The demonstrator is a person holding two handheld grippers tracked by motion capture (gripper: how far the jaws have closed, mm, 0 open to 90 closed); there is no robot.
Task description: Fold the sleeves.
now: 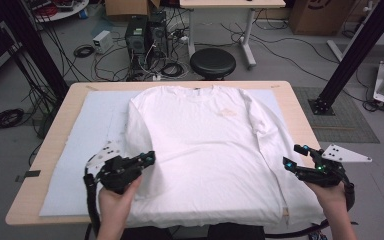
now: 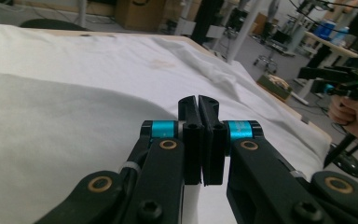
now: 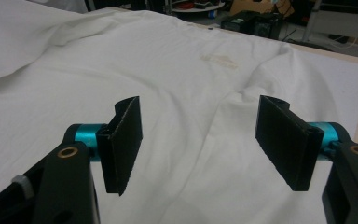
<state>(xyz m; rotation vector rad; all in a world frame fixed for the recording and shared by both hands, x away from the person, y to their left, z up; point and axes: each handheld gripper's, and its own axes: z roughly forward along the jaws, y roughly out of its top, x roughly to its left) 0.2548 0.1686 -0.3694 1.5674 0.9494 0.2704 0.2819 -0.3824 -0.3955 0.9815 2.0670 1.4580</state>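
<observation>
Matt white cloth shirt (image 1: 205,150), seemingly cotton

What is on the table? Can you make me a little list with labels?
main thing: white long-sleeved shirt, lying front up with a small pale print on the chest
under it: light blue mat on a wooden table
left gripper: jaws shut, at the shirt's left edge; whether cloth is pinched cannot be told
right gripper: jaws open, nothing between them, at the shirt's right edge
behind the table: black round stool and cables on the floor
</observation>
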